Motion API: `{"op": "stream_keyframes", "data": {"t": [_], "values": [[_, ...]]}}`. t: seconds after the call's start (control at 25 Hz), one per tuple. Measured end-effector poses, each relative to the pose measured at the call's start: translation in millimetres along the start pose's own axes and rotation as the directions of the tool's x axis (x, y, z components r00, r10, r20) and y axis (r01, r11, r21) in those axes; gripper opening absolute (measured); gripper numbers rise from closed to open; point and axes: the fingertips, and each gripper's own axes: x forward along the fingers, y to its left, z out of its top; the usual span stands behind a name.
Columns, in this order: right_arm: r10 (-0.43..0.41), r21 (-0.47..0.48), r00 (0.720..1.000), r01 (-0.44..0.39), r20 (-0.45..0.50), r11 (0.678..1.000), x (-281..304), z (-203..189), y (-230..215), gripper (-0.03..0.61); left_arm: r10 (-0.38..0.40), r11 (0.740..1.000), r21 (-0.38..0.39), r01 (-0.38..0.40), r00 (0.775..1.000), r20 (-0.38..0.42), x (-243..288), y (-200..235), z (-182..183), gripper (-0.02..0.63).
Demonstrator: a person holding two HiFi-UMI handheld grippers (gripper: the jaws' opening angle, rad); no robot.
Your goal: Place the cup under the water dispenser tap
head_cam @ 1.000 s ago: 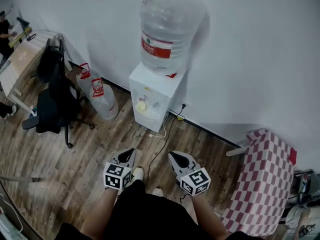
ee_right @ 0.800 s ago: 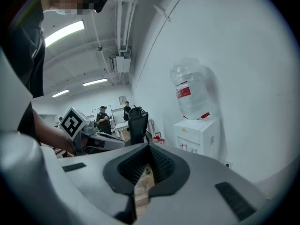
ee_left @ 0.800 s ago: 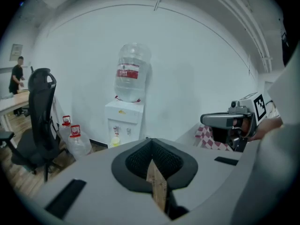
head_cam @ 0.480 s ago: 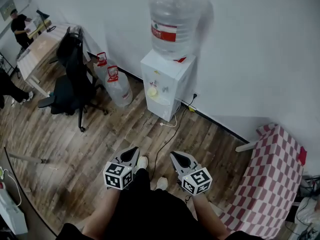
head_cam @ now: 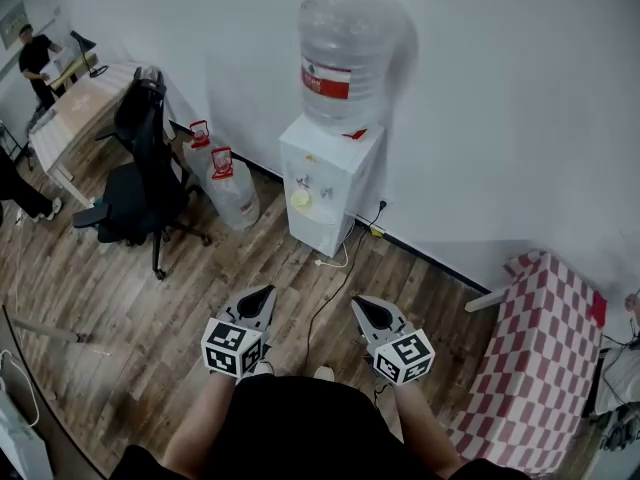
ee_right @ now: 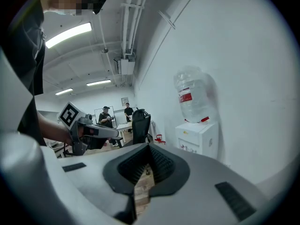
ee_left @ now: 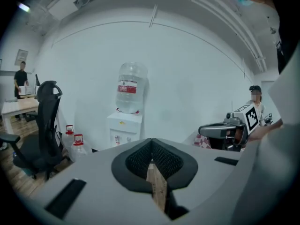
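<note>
Head view: your left gripper [head_cam: 261, 295] and right gripper [head_cam: 361, 305] both show jaws closed on nothing; water dispenser [head_cam: 330, 163] well apart ahead.

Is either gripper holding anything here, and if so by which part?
Nothing is held. The left gripper and the right gripper are both shut, with nothing between their fingers.

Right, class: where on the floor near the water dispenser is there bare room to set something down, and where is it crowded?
Bare floor lies in front of the dispenser, between the chair and the cable. More lies between the cable and the checked table. Left of the dispenser it is crowded: two bottles by the wall.
</note>
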Motion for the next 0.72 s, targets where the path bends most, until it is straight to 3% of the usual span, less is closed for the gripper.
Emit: {"op": "stream_keyframes", "data": {"t": [0.2,0.4,0.72], "values": [[-0.033,0.032,0.999,0.033,0.0,0.999,16,2,22,0.021,-0.041,0.999,0.008,0.04,0.998,0.045,-21,25,14,0.015],[-0.07,0.05,0.998,0.07,-0.003,0.996,27,3,43,0.021,-0.052,0.999,0.008,0.051,0.999,0.016,-41,57,-2,0.015],[-0.142,0.087,0.99,0.143,-0.02,0.986,29,-3,51,0.021,-0.083,0.996,-0.022,0.084,0.996,0.019,-42,75,-10,0.015]]}}
